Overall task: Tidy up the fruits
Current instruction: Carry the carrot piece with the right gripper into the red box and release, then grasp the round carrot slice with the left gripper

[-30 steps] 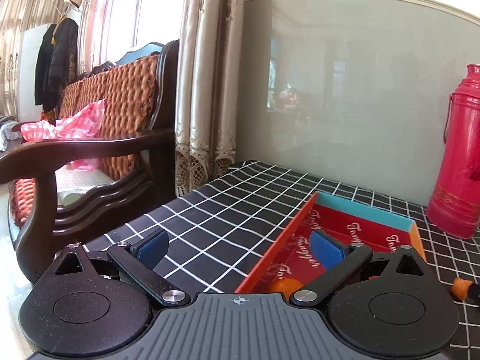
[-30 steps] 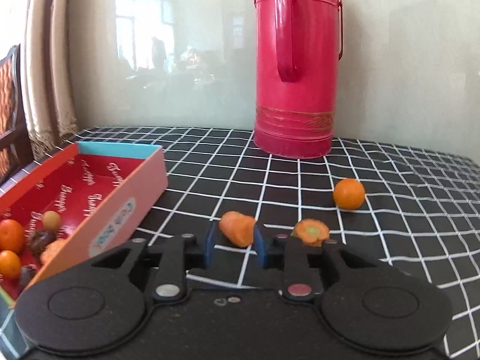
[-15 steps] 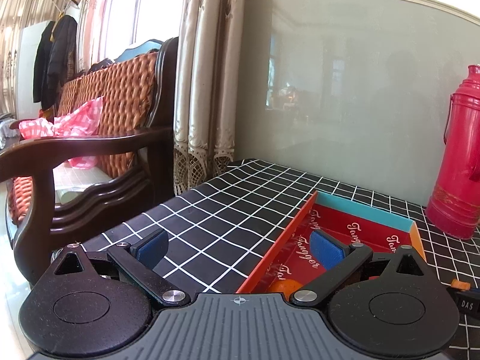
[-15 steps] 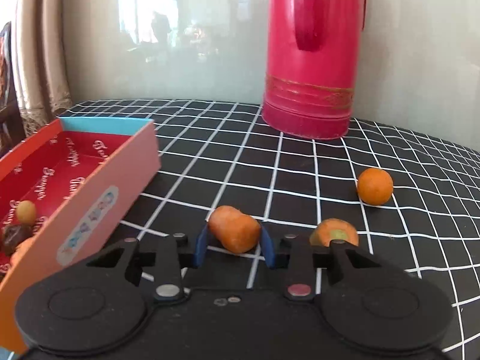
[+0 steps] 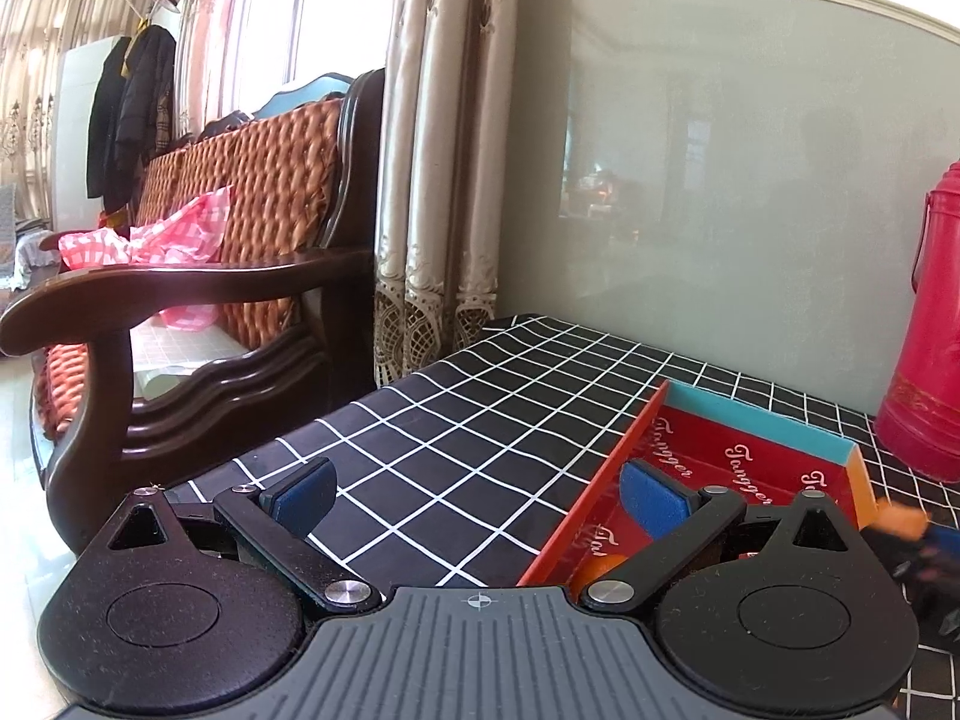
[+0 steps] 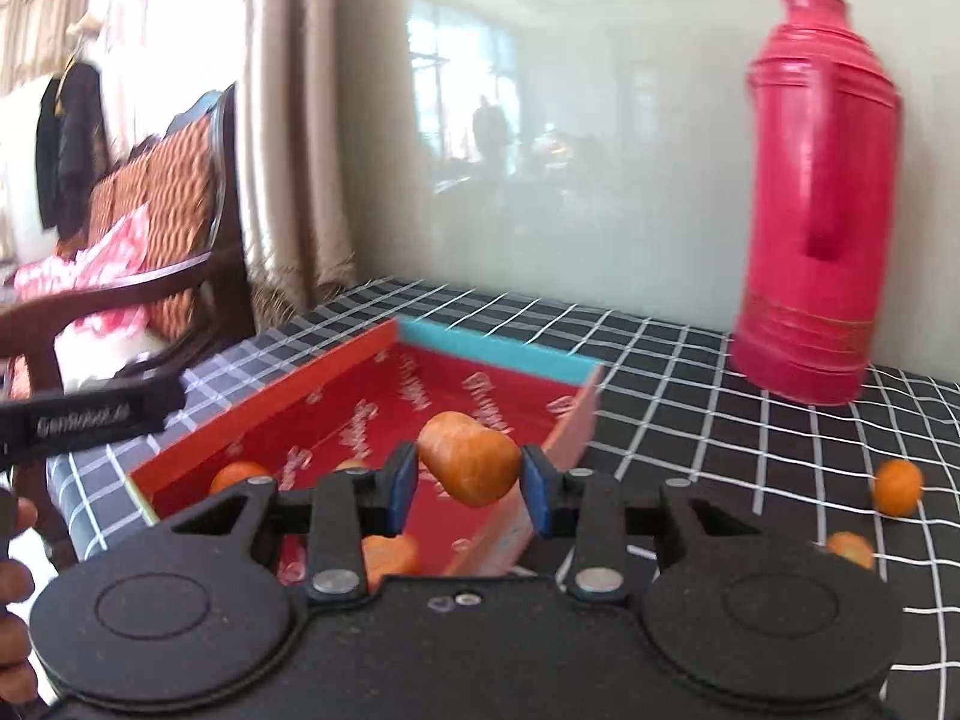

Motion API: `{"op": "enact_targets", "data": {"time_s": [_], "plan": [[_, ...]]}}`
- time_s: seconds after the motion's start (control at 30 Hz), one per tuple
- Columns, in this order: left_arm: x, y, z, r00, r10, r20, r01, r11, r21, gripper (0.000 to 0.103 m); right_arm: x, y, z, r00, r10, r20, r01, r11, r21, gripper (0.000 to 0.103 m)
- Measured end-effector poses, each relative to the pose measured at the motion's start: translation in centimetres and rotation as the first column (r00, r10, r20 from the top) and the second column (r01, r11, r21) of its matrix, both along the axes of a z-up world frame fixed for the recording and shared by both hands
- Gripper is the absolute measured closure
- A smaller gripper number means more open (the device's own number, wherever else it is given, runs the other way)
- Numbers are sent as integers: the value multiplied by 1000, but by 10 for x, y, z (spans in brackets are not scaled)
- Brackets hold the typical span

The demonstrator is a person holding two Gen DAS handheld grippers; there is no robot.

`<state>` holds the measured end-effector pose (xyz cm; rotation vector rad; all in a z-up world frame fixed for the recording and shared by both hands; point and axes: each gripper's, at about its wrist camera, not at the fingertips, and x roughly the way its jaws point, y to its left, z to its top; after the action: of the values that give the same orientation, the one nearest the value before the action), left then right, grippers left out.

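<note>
Black grid tablecloth (image 6: 690,372), red flask (image 6: 822,198) far right. Right gripper (image 6: 468,477) pinching carrot chunk (image 6: 468,465), poised over red box (image 6: 384,396). Left gripper (image 5: 474,492) spread, empty, straddling box's left wall. Advice: clear pink wall, lower chunk near floor among fruit, then release gently.

A glossy pale grey-green wall panel (image 5: 690,180) fills the upper right of the frame, mirroring a bright window. Left of it hang beige lace-trimmed curtains (image 5: 432,180). A dark carved wooden armchair with orange quilted cushions (image 5: 240,228) stands at left, sunlit windows (image 5: 264,24) behind it. A black white-gridded desk (image 5: 480,438) spans the lower middle.
</note>
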<state>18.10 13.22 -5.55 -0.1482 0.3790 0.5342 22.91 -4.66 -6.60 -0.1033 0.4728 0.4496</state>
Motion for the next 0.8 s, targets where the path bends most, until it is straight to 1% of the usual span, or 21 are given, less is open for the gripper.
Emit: {"op": "enact_targets", "data": {"time_s": [0.1, 0.17, 0.23, 0.33, 0.4, 0.47, 0.6, 0.67, 0.73, 0.8], "plan": [[-1, 0, 0, 1000, 0, -1, 0, 1000, 10, 3, -3, 9, -2, 1000, 0, 15, 0, 999, -35, 65], [-1, -1, -1, 1000, 3, -3, -3, 1000, 12, 3, -6, 7, -1, 1000, -16, 26, 16, 1000, -19, 47], [0, -2, -1, 1000, 2, -6, -2, 1000, 10, 3, -10, 2, 1, 998, -45, 45, 45, 999, -14, 44], [1, -5, 0, 1000, -9, -1, 9, 1000, 5, 3, -13, -12, 5, 991, -113, 78, 114, 994, -2, 43], [2, -11, 2, 1000, -23, 6, 23, 1000, 10, 3, -19, -26, 9, 979, -180, 100, 181, 984, 6, 37], [2, -19, 3, 999, -47, 11, 47, 999, 19, 3, -21, -41, 10, 958, -257, 124, 259, 966, 5, 30], [4, -43, 4, 993, -116, 11, 115, 993, 36, 3, -24, -76, 11, 901, -408, 147, 413, 911, -2, 26], [6, -56, 5, 988, -156, 12, 155, 987, 47, 3, -24, -95, 9, 862, -489, 136, 493, 870, 5, 22], [7, -72, 5, 980, -197, 15, 196, 979, 54, 3, -25, -114, 8, 813, -567, 134, 571, 821, 10, 17], [8, -87, 6, 969, -245, 17, 243, 968, 54, 3, -28, -130, 7, 748, -647, 146, 654, 757, 1, 12]]}}
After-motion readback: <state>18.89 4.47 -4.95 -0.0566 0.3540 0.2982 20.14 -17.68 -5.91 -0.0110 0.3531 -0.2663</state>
